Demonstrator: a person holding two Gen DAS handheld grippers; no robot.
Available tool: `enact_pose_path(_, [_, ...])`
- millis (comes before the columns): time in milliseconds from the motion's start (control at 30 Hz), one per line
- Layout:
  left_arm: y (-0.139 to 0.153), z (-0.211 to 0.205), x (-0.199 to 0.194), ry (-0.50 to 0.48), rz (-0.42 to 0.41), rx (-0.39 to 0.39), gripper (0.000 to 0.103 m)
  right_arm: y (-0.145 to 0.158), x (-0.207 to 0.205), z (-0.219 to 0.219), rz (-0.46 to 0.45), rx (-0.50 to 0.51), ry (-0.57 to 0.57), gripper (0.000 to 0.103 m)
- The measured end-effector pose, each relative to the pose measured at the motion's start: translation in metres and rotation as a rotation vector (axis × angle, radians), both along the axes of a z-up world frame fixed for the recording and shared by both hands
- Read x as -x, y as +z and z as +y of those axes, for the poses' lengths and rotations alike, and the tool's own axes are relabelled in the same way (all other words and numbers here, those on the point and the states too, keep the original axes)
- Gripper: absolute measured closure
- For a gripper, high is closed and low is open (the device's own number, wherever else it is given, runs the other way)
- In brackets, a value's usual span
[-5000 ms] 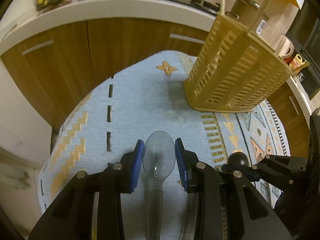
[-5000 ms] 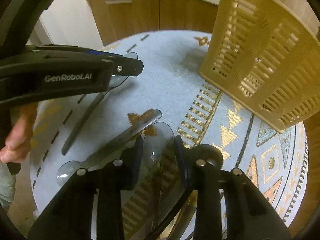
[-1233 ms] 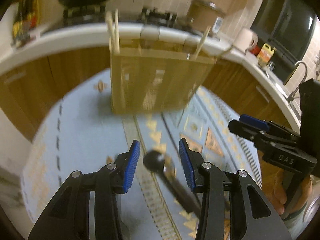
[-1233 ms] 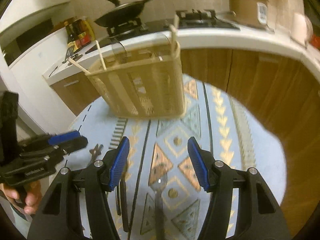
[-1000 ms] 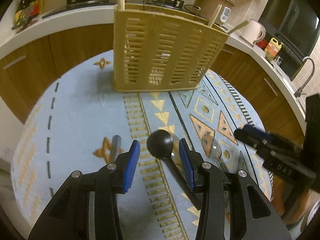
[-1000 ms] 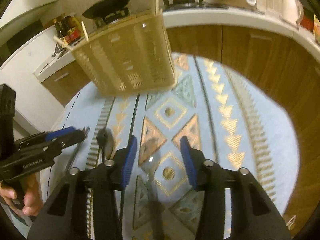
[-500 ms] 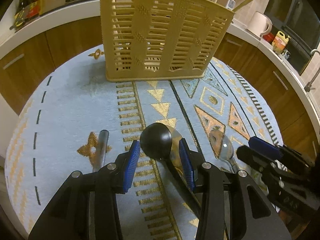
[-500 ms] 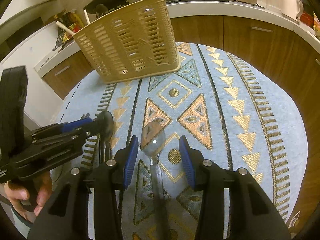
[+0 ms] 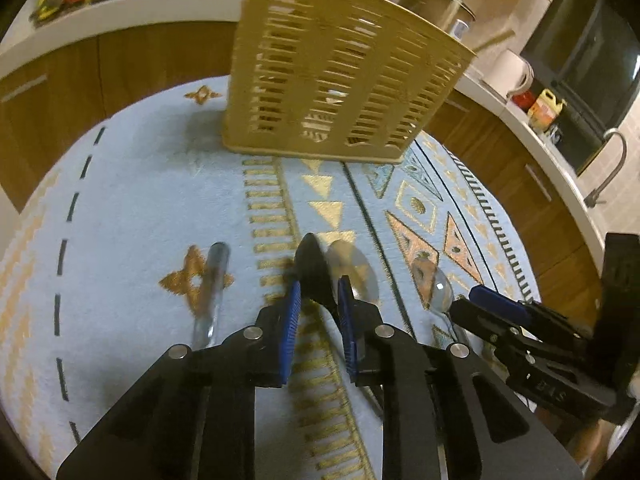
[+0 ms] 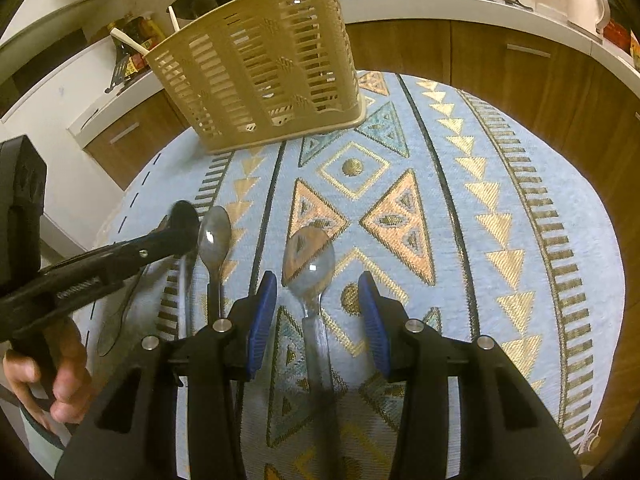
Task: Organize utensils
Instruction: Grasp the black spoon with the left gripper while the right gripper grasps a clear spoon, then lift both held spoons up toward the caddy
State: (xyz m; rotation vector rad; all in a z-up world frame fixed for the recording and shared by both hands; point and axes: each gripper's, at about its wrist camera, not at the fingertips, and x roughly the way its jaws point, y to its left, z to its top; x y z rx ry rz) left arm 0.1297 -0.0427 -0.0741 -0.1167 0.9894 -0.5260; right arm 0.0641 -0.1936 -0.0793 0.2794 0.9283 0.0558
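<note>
Pick-up step: left gripper (image 9: 318, 300) fingers pinch the black spoon (image 9: 314, 276); right gripper (image 10: 318, 308) fingers, spread, straddle the clear spoon (image 10: 308, 266); next, lift toward the caddy (image 10: 260, 60) at 12 o'clock.

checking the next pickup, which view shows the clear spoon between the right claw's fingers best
The right wrist view: the clear spoon lies centred between the open right claw, bowl and handle visible. The left wrist view shows only its bowl beside the right claw.
</note>
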Motion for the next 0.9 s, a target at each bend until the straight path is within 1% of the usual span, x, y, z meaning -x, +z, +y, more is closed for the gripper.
enact_pose_path(100, [-0.003,0.008,-0.001,0.005,0.017,0.011,0.085,-0.003,0.0,-0.001,0.009,-0.006,-0.004,0.064])
enact_pose_path(300, [-0.008,0.009,-0.009,-0.002,0.031,-0.032,0.086,-0.004,0.003,-0.002,0.018,-0.003,0.0,0.064])
enact_pose_path(400, [-0.009,0.008,-0.019,-0.034,0.031,-0.04,0.086,-0.003,0.006,0.001,0.02,0.014,0.014,0.066])
enact_pose_path(467, [-0.008,0.007,-0.024,-0.054,0.034,-0.063,0.086,-0.004,0.008,0.001,0.02,0.016,0.019,0.066])
enact_pose_path(500, [-0.007,0.008,-0.026,-0.052,0.03,-0.087,0.086,-0.004,0.009,0.001,0.02,0.014,0.02,0.066])
enact_pose_path(567, [-0.005,0.011,-0.027,-0.046,0.03,-0.116,0.078,-0.004,0.01,0.0,0.02,0.009,0.021,0.066])
enact_pose_path(633, [-0.002,0.018,-0.025,-0.046,0.061,-0.072,0.064,-0.004,0.01,-0.001,0.021,0.007,0.021,0.066])
enact_pose_path(700, [0.0,0.018,-0.02,-0.059,0.07,-0.041,0.063,-0.004,0.01,-0.001,0.023,0.006,0.021,0.066])
enact_pose_path(767, [0.001,0.011,-0.014,-0.064,0.055,-0.076,0.062,-0.005,0.01,-0.001,0.024,0.006,0.023,0.066])
enact_pose_path(833, [-0.004,-0.005,-0.011,-0.055,0.058,-0.157,0.062,-0.005,0.011,-0.001,0.023,0.003,0.025,0.066])
enact_pose_path(867, [-0.004,-0.013,-0.009,-0.045,0.027,-0.201,0.061,-0.005,0.011,-0.001,0.023,-0.001,0.027,0.066])
enact_pose_path(900, [-0.005,-0.02,-0.008,-0.041,0.016,-0.239,0.061,-0.005,0.011,-0.001,0.023,-0.002,0.027,0.066])
